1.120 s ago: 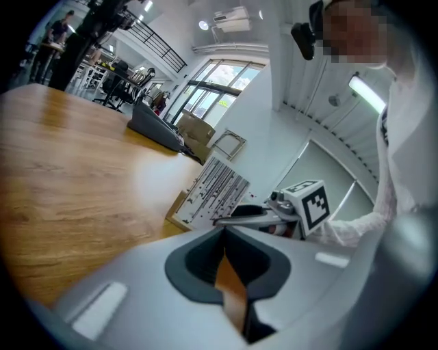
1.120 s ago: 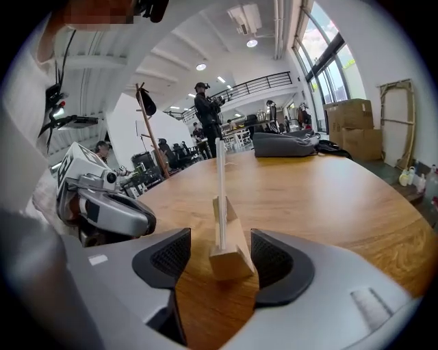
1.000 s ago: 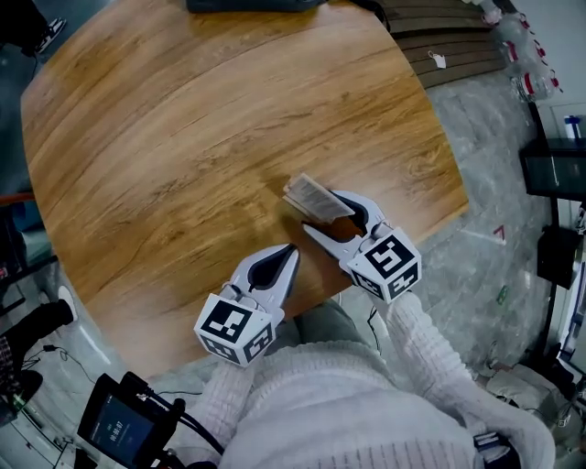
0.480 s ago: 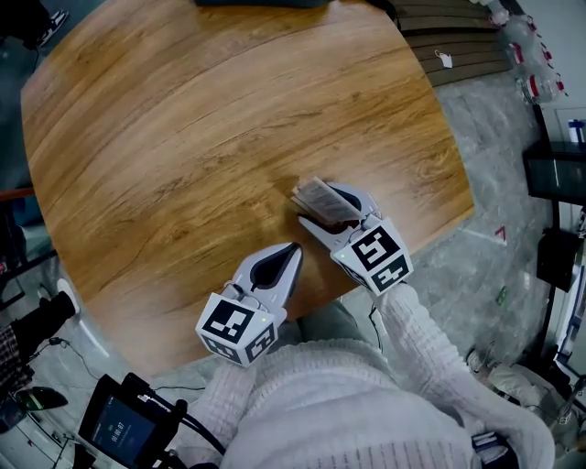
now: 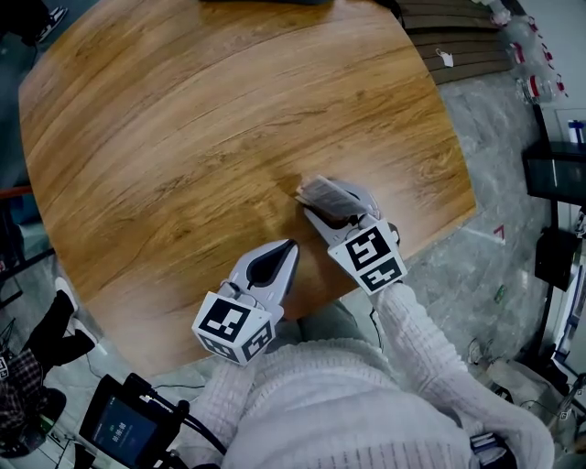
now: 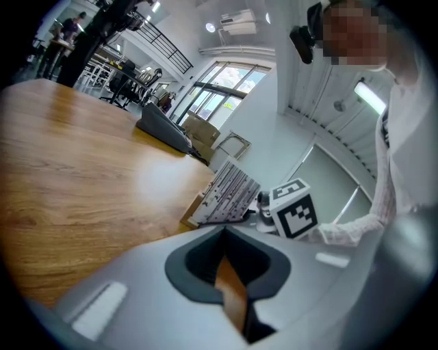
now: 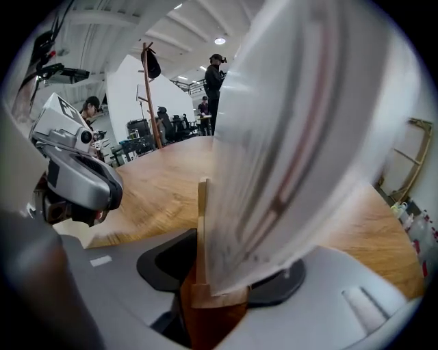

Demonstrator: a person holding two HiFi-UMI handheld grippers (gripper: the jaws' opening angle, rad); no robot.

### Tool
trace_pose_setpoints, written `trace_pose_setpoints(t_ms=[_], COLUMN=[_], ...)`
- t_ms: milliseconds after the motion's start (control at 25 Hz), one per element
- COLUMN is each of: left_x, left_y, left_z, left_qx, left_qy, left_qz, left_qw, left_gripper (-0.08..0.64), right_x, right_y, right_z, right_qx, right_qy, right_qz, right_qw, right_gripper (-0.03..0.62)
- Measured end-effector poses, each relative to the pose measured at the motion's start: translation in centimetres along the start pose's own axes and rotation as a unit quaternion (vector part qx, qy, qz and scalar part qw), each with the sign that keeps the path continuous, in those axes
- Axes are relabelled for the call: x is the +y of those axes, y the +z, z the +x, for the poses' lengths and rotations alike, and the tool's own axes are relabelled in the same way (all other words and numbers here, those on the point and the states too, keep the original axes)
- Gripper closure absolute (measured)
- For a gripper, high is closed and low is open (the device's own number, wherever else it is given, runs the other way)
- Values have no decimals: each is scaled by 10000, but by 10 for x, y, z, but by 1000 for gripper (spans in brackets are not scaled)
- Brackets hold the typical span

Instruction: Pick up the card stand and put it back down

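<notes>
The card stand (image 5: 325, 195), a small wooden base with a printed card slotted in it, sits near the front right edge of the round wooden table (image 5: 183, 137). My right gripper (image 5: 334, 206) straddles it and its jaws are closing; in the right gripper view the wooden base (image 7: 215, 294) fills the gap between the pads and the card (image 7: 287, 150) rises close and blurred. My left gripper (image 5: 286, 252) rests near the table's front edge, left of the stand, shut and empty. The left gripper view shows the stand (image 6: 222, 195) ahead, beside the right gripper's cube.
A dark flat object (image 5: 256, 5) lies at the table's far edge. The table's front edge (image 5: 311, 307) runs just under both grippers. A device with a screen (image 5: 119, 426) sits on the floor at lower left. People stand far off (image 7: 215, 82).
My right gripper slid forward and left until its jaws flank the card stand, then narrowed on the base. The left gripper stayed put.
</notes>
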State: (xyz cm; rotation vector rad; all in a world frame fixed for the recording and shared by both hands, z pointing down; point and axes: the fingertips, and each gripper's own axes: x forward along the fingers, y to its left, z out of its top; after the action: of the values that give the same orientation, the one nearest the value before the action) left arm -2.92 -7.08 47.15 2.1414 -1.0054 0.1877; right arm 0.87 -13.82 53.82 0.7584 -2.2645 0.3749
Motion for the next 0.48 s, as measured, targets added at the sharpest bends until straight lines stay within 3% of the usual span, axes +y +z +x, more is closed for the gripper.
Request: trace_pose_setpoints(t_ms=[480], left_x=[3], left_y=[-1], left_z=[-2], left_qx=[0], left_qy=[17], left_qz=[27], left_qw=[10000], left_gripper=[552], right_x=[2], right_y=[0], right_z=[3], right_qx=[22], right_qy=[-64], right_qz=[-112], right_qw=[9999], right_gripper=[387])
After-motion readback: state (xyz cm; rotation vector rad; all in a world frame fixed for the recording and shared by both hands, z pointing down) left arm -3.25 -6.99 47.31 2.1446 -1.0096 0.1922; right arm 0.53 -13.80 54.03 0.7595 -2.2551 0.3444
